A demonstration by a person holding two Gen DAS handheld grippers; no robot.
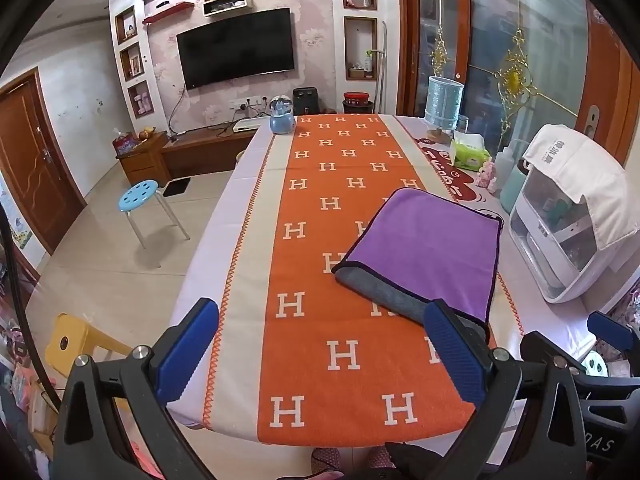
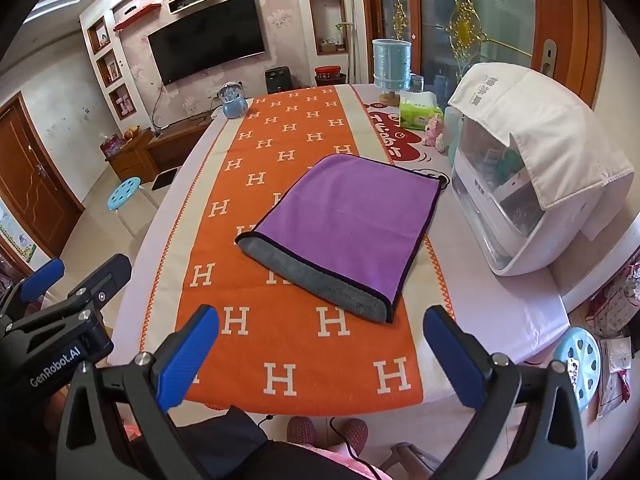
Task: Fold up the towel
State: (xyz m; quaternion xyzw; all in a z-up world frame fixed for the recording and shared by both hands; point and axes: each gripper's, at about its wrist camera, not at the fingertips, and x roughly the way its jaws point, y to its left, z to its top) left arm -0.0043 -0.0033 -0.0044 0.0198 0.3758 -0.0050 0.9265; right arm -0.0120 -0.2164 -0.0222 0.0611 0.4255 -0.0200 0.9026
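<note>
A purple towel (image 1: pixel 432 248) with a grey underside lies folded over on the orange H-patterned runner (image 1: pixel 320 320). It also shows in the right wrist view (image 2: pixel 344 220), grey strip along its near edge. My left gripper (image 1: pixel 320 352) is open and empty, above the table's near edge, its right finger overlapping the towel's near corner in view. My right gripper (image 2: pixel 320 360) is open and empty, held back from the towel above the near edge. The left gripper (image 2: pixel 76 276) also shows in the right wrist view at the left.
A white appliance (image 2: pixel 520 184) draped with a white cloth stands at the table's right. A tissue pack (image 2: pixel 420 112), a blue container (image 2: pixel 392 64) and a blue globe ornament (image 2: pixel 234 100) sit at the far end. Blue stools (image 1: pixel 140 196) (image 2: pixel 580 364) stand on the floor.
</note>
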